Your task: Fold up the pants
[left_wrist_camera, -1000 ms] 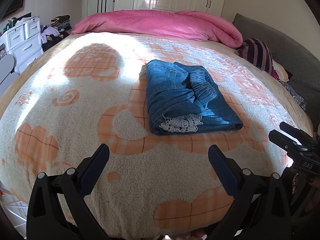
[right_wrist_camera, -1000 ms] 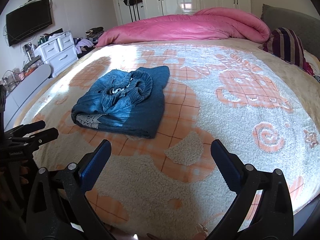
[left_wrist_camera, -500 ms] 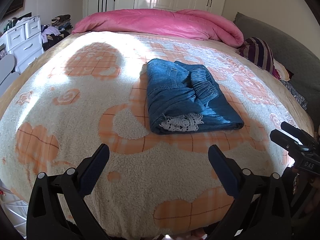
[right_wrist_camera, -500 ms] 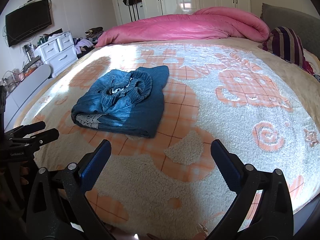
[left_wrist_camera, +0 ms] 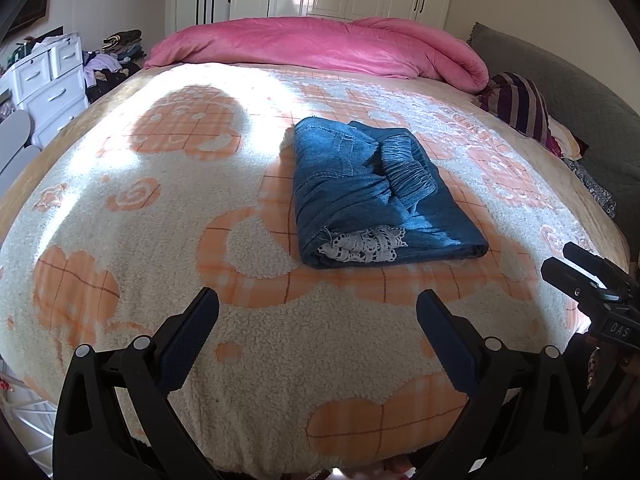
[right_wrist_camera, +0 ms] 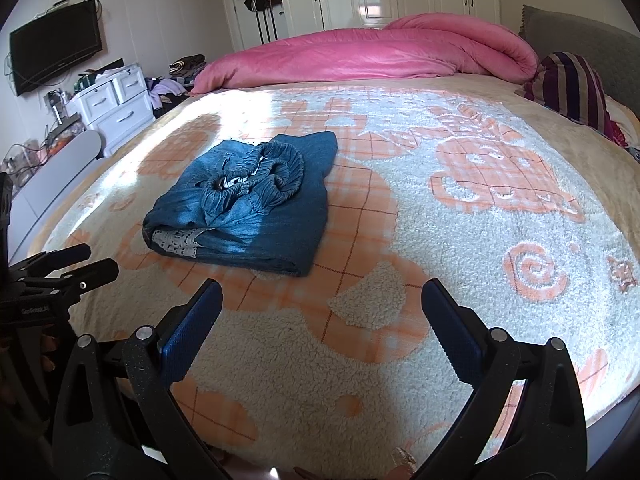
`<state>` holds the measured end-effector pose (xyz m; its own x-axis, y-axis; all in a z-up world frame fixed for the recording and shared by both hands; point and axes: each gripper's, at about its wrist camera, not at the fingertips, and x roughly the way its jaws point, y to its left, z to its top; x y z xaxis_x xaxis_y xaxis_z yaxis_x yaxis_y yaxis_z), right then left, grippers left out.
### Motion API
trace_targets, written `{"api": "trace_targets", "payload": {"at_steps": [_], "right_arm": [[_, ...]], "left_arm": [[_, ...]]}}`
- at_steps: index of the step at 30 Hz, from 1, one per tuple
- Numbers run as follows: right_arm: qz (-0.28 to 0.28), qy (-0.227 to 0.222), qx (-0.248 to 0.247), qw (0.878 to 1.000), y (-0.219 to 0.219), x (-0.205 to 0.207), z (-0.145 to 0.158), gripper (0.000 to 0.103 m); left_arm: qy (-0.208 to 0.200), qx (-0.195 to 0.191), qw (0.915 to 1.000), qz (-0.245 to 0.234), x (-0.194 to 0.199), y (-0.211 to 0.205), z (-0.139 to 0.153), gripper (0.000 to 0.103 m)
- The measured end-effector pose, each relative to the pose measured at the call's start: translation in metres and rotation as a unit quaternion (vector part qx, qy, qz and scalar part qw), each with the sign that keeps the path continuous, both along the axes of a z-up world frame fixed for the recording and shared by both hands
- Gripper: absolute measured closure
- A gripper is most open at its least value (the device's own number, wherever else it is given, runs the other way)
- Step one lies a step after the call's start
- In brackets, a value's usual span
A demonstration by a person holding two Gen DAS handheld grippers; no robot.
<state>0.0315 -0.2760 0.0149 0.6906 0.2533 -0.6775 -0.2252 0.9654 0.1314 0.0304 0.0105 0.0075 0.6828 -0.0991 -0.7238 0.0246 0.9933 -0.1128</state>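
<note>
Lying ahead of both tools on the bed (left_wrist_camera: 120,208), the pants (left_wrist_camera: 372,196) form a soft, limp denim bundle. Left tool (left_wrist_camera: 318,312) and right tool (right_wrist_camera: 322,306) released, empty. Judged best gripped at the thick folded edge.

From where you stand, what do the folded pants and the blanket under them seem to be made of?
The folded pants look like blue denim, matte, with visible stitching, a gathered waistband and a white lace trim that seems to be cotton. The blanket looks like fluffy fleece: nubby cream pile with an orange pattern.
</note>
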Motion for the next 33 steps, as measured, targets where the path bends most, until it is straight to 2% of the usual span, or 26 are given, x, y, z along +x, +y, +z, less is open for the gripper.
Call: {"api": "trace_targets", "payload": {"at_steps": [33], "right_arm": [[-0.008, 0.003, -0.006, 1.0, -0.0011, -0.0004, 0.0, 0.009]], "left_arm": [[0.009, -0.004, 0.9998, 0.017, 0.0026, 0.0084, -0.001, 0.004]]}}
